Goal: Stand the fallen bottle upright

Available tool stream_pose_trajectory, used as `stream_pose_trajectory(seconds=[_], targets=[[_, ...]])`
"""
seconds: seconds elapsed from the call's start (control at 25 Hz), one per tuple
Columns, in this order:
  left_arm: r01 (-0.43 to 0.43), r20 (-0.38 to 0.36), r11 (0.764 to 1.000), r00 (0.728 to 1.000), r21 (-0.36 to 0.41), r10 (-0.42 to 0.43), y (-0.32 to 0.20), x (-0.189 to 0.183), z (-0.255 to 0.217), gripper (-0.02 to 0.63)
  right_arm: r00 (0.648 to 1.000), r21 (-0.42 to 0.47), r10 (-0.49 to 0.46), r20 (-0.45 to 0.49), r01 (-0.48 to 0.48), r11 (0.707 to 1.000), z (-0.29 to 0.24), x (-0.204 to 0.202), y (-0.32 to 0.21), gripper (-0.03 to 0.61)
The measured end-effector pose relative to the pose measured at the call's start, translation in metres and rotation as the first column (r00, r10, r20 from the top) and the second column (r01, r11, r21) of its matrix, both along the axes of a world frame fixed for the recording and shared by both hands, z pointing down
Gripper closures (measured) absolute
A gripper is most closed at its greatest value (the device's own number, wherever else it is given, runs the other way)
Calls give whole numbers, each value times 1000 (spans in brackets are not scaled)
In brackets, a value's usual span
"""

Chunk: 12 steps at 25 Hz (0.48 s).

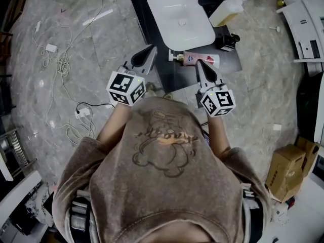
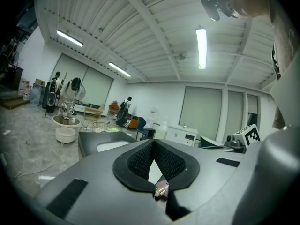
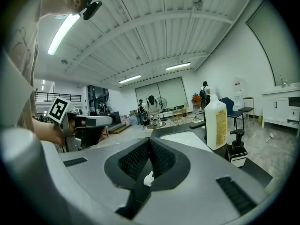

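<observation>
The bottle (image 1: pixel 201 59) lies on its side on the counter (image 1: pixel 169 80), just before the sink (image 1: pixel 179 16), pump toward the left gripper (image 1: pixel 151 48). That and the right gripper (image 1: pixel 199 62) hover close by, jaws closed and empty. It is probably light, slick plastic, so it is best gripped mid-body, not by the pump.

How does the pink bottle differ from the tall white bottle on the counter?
Pose: the pink bottle lies on its side, while the white bottle stands upright.
Colour: the pink bottle has a pink body; the white bottle is white with a yellowish label.
Place: the pink bottle lies on the person's side of the sink; the white bottle stands to the sink's right.
Both rest on the black counter.
</observation>
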State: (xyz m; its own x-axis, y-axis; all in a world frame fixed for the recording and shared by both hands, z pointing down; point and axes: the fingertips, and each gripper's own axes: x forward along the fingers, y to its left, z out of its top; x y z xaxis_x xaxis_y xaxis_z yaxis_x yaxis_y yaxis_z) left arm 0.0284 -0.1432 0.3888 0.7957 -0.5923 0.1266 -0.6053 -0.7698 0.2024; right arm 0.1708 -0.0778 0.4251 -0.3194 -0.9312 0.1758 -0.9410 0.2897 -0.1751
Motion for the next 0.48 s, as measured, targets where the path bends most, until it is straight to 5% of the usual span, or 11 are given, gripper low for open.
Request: stream_pose_trajectory(seconds=[0.36,0.48], targets=[[-72,-5,997,997,-15,72,-8,8,7,595,999,2,27,-28,-27,1000,-1,-3,-14,580],[-85,-5,996,996,-16,85,-9,9,8,595,999,-10,-13,-33,13,1000,-1,-8,-17,515]])
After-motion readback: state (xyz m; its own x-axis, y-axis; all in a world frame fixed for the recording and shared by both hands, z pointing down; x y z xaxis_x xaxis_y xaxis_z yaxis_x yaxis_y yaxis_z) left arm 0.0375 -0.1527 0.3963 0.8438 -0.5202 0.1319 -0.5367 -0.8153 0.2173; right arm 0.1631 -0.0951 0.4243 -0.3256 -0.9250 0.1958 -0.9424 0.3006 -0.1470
